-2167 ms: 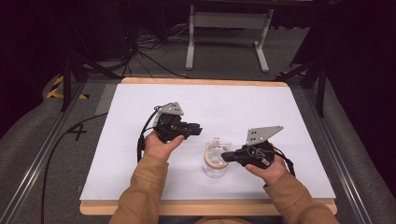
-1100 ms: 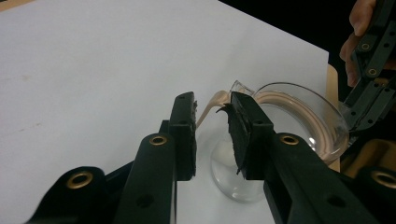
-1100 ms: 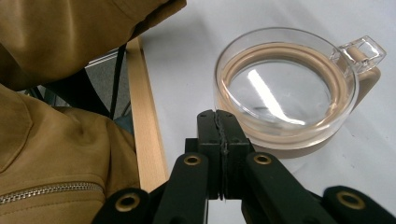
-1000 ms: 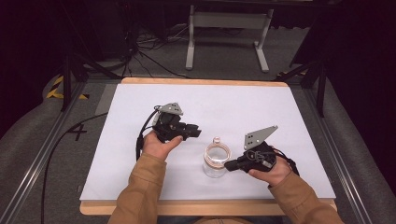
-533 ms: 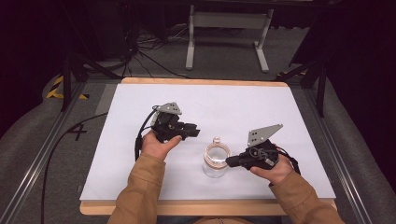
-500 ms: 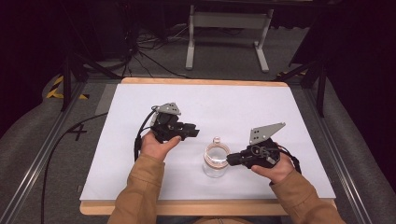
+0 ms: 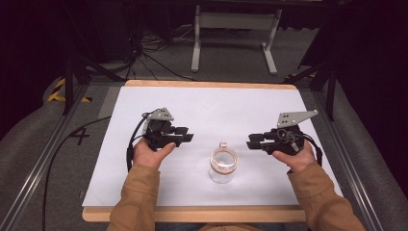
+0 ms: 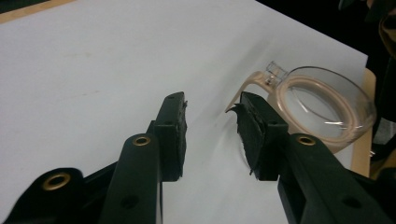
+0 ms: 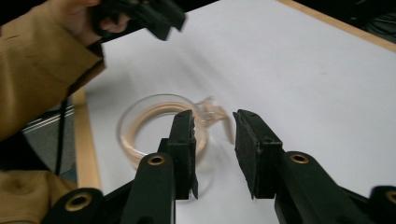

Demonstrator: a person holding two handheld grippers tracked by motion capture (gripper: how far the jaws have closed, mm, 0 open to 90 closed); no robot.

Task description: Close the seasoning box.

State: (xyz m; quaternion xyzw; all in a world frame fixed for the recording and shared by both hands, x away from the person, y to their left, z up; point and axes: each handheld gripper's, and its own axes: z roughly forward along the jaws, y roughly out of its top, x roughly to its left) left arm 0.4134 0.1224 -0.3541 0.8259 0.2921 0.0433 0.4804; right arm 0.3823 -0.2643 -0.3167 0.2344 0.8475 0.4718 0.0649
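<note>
Grey carpet floor [image 7: 43, 159], dark surroundings

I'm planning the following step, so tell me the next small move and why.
Probably bring the right tongs back toward the clip-top glass jar: both tongs, whose jaws have just been opening, stand open and apart from it, and the jar stands upright between them, untouched.

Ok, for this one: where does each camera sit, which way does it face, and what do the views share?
High view: above the person's side, looking forward and down on the table; both forearms, left gripper and right gripper show, jaws open.
Left gripper view: rides the left gripper, looks along its jaws across the white top to the glass jar.
Right gripper view: rides the right gripper, faces the jar; the other hand and sleeve show beyond.
Shared: all three show the jar.
</note>
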